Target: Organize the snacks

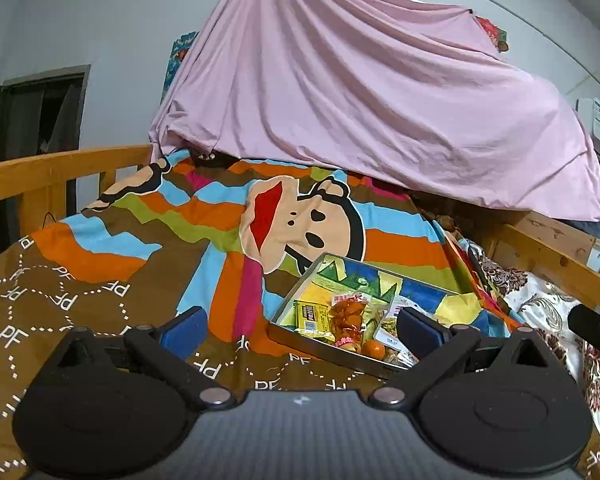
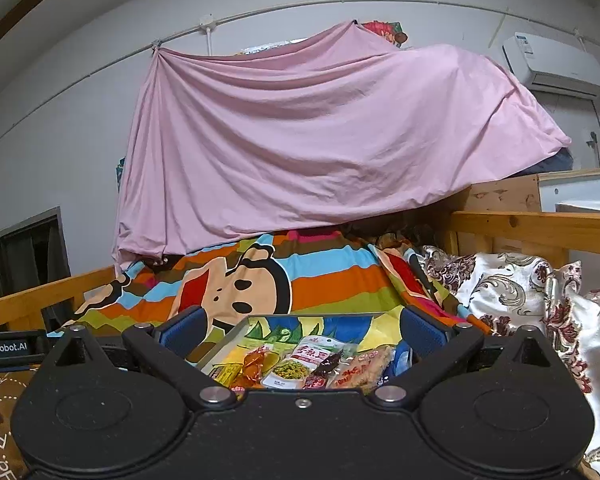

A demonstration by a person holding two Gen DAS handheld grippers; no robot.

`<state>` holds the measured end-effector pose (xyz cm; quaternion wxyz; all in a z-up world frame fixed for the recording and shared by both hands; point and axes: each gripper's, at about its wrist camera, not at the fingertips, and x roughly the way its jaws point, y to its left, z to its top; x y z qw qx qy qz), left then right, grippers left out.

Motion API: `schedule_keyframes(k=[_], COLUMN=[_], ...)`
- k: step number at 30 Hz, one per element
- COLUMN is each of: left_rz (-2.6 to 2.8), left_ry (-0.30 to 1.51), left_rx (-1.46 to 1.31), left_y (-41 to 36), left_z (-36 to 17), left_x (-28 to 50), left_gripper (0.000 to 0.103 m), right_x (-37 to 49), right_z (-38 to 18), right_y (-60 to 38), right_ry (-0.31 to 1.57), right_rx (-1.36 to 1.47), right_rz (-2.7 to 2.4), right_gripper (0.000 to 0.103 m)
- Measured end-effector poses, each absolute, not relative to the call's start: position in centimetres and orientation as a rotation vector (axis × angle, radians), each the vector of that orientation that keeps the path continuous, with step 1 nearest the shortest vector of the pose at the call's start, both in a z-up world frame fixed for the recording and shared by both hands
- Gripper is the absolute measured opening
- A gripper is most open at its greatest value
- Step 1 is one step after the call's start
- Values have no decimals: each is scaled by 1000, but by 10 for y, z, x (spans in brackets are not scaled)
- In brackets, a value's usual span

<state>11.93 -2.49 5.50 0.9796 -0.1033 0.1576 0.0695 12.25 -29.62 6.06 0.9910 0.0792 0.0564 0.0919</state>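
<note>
We see mixed snack packets (image 2: 300, 364) heaped unsorted at the near end of the shallow metal tray (image 1: 300, 300) on the striped cartoon bedspread (image 1: 140, 240). Left gripper (image 1: 300, 330) and right gripper (image 2: 300, 330) both spread wide, empty; sorting looks barely begun

A wooden-railed bed (image 1: 40, 168) carries a colourful striped cartoon-monkey quilt (image 1: 220, 232), with a white floral satin cover (image 2: 512, 292) beside it on the right. A shallow metal tray with a bright printed bottom (image 1: 296, 296) lies on the quilt, packed with snack packets (image 2: 312, 364).
</note>
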Motion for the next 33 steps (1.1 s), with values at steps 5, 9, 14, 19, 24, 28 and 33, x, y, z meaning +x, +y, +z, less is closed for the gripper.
schedule_keyframes(k=[5, 9, 14, 19, 24, 28, 33], left_rz=[132, 132, 142, 161, 168, 152, 135], left_ry=[303, 296, 292, 296, 309, 309, 323], left_rx=[-179, -168, -154, -155, -151, -128, -149], left_y=[-25, -23, -20, -14, -8, -6, 1], left_z=[54, 54, 54, 51, 47, 44, 36], left_x=[107, 100, 91, 84, 78, 72, 67], left_gripper=[103, 103, 103, 103, 103, 103, 103], right_x=[110, 102, 93, 83, 73, 66, 55], right_z=[58, 56, 51, 47, 41, 38, 33], right_y=[-295, -294, -289, -284, -281, -273, -260], right_ry=[96, 85, 93, 107, 134, 151, 174], right_rx=[154, 155, 153, 147, 159, 142, 83], right_rz=[170, 159, 149, 137, 118, 106, 113], right_gripper=[102, 102, 102, 102, 102, 102, 102])
